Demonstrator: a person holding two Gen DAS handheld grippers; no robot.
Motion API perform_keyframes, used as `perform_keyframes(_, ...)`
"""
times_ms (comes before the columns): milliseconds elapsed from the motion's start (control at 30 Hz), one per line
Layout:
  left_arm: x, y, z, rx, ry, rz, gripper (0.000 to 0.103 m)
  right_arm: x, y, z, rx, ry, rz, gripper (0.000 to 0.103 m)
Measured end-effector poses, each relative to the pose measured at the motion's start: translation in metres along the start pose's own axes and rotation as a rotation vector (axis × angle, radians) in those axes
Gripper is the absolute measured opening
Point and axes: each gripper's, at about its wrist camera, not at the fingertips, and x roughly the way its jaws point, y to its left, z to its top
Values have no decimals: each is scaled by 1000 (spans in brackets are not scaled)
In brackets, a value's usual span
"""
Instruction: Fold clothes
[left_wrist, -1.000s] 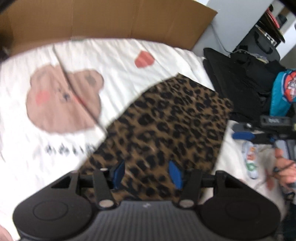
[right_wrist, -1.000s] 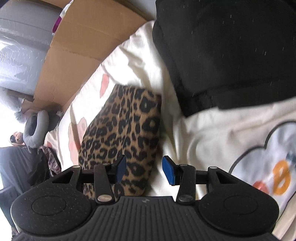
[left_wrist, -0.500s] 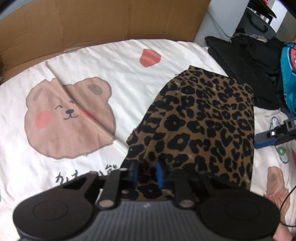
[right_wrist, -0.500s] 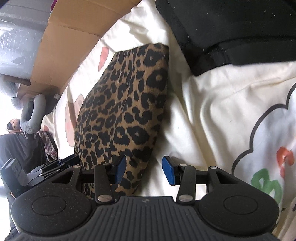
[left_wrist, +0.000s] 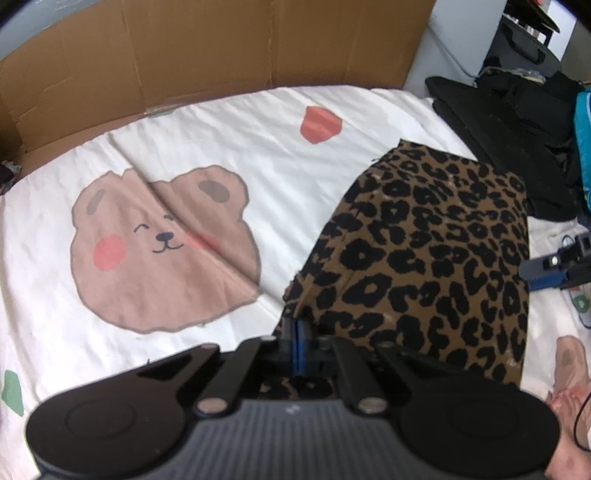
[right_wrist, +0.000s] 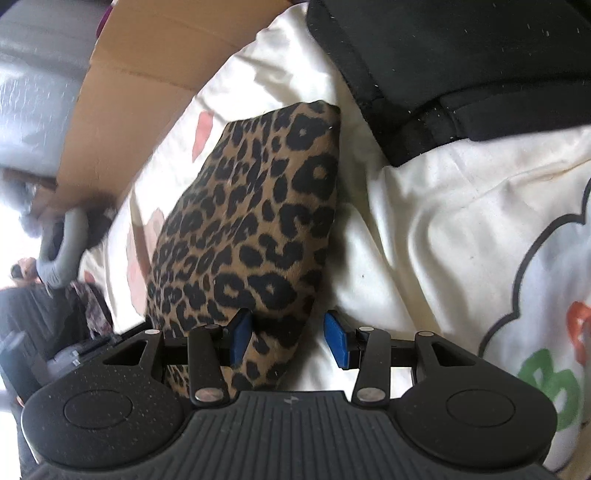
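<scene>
A leopard-print garment (left_wrist: 424, 258) lies flat on a white bedsheet with a bear print (left_wrist: 162, 243). My left gripper (left_wrist: 299, 343) is shut on the garment's near left edge, and the cloth puckers a little around its blue pads. In the right wrist view the same leopard-print garment (right_wrist: 251, 221) runs away from the camera. Its near corner lies between the fingers of my right gripper (right_wrist: 290, 339), which stands open. The left pad (right_wrist: 242, 334) touches the cloth, while the right pad (right_wrist: 336, 343) is clear of it, over the sheet.
A cardboard wall (left_wrist: 221, 55) borders the bed's far side. A pile of black clothes (left_wrist: 517, 140) lies beyond the garment, also black clothes (right_wrist: 461, 55) in the right view. A blue item (left_wrist: 583, 133) sits at the right edge. A grey neck pillow (right_wrist: 62, 251) lies far left.
My left gripper dropped onto the garment's near edge and closed on it. My right gripper slid in until the garment's corner lay between its open fingers.
</scene>
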Motion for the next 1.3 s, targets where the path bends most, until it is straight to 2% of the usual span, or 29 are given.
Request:
perform_keyframes(200, 8, 2, 0, -15, 23, 5, 1, 13, -11, 10, 89, -18, 58, 49)
perform_keyframes(233, 8, 3, 0, -16, 25, 7, 1, 15, -11, 11, 100, -17, 62, 43)
perform_keyframes(267, 9, 3, 0, -18, 27, 10, 1, 17, -12, 12, 109, -17, 65, 30)
perform_keyframes(300, 10, 3, 0, -20, 29, 12, 1, 18, -11, 12, 117, -18, 67, 26)
perform_keyframes(333, 10, 3, 0, -24, 31, 16, 1, 18, -10, 12, 121, -19, 68, 16)
perform_keyframes(367, 10, 2, 1, -23, 34, 16, 1, 18, -10, 13, 118, -20, 69, 10)
perform_keyframes(433, 7, 1, 3, -17, 40, 16, 2, 16, -8, 13, 113, -21, 69, 7)
perform_keyframes(533, -2, 5, 9, -30, 39, -24, 6, 16, -6, 14, 98, -22, 59, 6)
perform_keyframes(600, -7, 7, 16, -18, 26, -41, 20, 17, -6, 15, 93, -21, 58, 6)
perform_keyframes(667, -12, 7, 28, 11, 4, -54, 48, 17, -5, 15, 88, -20, 57, 6)
perform_keyframes(733, -15, 4, 40, 36, -16, -72, 60, 17, -6, 15, 85, -20, 59, 6)
perform_keyframes(933, -1, -9, 69, 78, -23, -121, 64, 16, -4, 15, 73, -20, 58, 6)
perform_keyframes(1033, 10, -10, 78, 68, -12, -154, 64, 15, -3, 15, 69, -19, 59, 6)
perform_keyframes(1167, 24, -9, 87, 50, -5, -190, 73, 15, -3, 16, 65, -19, 66, 8)
perform_keyframes(1300, 39, -9, 93, 31, 25, -255, 76, 14, -5, 15, 63, -25, 86, 12)
